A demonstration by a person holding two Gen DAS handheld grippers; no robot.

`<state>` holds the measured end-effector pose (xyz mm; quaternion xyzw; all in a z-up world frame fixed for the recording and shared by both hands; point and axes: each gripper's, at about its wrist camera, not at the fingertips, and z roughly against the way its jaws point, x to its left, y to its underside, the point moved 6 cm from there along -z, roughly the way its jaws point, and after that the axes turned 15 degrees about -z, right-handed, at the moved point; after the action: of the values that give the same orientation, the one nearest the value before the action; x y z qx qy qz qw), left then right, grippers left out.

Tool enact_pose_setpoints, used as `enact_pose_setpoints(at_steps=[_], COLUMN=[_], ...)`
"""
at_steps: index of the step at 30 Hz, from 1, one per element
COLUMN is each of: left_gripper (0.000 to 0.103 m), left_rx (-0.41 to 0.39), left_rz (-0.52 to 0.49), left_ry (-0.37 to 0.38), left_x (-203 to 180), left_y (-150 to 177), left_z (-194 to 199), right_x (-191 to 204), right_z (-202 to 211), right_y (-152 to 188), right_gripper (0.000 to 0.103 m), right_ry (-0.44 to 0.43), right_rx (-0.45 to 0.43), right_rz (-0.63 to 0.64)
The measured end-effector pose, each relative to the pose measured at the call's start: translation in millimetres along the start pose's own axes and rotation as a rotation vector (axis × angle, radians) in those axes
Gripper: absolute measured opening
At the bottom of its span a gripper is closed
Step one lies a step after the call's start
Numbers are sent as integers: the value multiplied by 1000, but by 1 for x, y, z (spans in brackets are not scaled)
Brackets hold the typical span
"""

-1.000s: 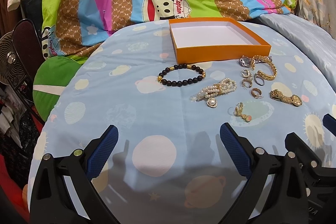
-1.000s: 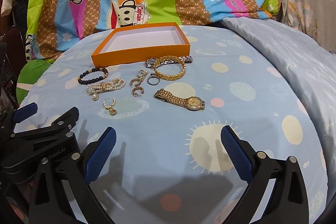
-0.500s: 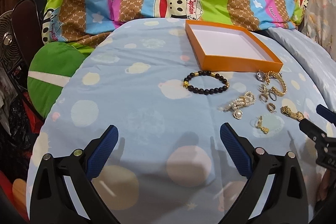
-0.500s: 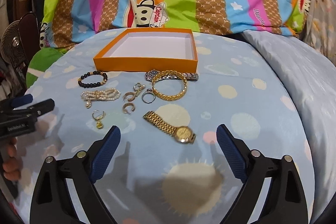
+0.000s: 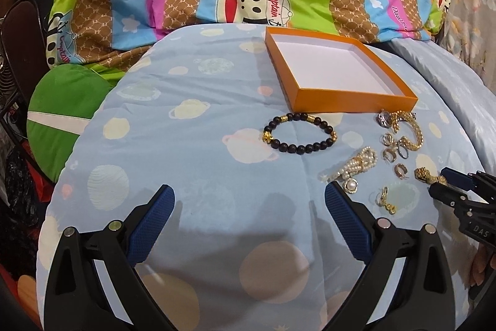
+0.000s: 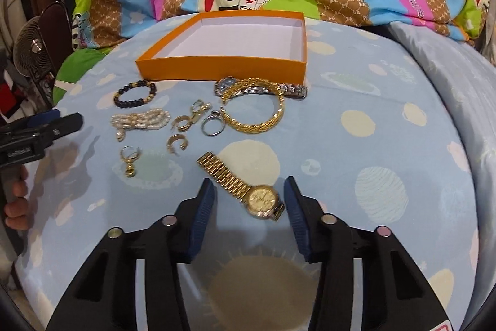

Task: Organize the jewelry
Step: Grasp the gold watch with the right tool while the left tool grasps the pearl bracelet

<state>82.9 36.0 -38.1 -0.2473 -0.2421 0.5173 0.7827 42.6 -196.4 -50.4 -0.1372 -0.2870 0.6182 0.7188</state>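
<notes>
Bed under a blue planet-print sheet carries everything; the orange box sits empty at the far side, jewelry scattered just in front of it.

Right gripper: fingers have just been closing, now straddling the gold watch. The pads look just short of the case, so the watch is not yet gripped. Judgement: the pads should meet the rigid case, not the loose band trailing off to the left, then lift clear before moving to the box.

Left gripper: fingers spread wide, empty, over bare sheet near the pearl bracelet.

Hard to read: true fingertip height above the sheet. In the left view the right gripper covers the watch's dial. The silver watch lies partly under the gold chain bracelet.
</notes>
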Motion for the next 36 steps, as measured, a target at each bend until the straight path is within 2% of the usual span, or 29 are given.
enact_pose_setpoints(at_steps=[5,13,19,20,22,23,27,28,32,36], left_gripper=[95,94,70,62,60,56,26,22,17,16], left_rx=[4,-10,25,38,27,26,19,19,12,-18], left_rz=[-20,-103,-172,-178,-190,-191,-180,-177,-166,-141], left_ry=[51,134,190,199,181,188,216,229,263,271], left_x=[-12,-41,-66,-69,-72,-73,-75,-75,-77,-72], left_y=[-2,-18,-32,-31,-31,-31,-32,-31,-30,-33], left_z=[-2,-9,-32,-36,-37,-36,-34,-33,-26,-11], right_x=[3,9,7,6,6,6,6,6,8,10], right_z=[4,1,0,0,0,0,1,2,8,24], right_y=[6,6,5,5,6,6,4,4,4,-2], right_gripper=[22,22,22,22,22,22,22,22,22,22], right_ry=[-9,-8,-16,-18,-20,-20,-24,-29,-40,-57], right_rx=[-4,-28,-29,-29,-30,-30,-33,-34,-45,-74], right_rz=[-54,-98,-122,-128,-130,-130,-140,-145,-167,-192])
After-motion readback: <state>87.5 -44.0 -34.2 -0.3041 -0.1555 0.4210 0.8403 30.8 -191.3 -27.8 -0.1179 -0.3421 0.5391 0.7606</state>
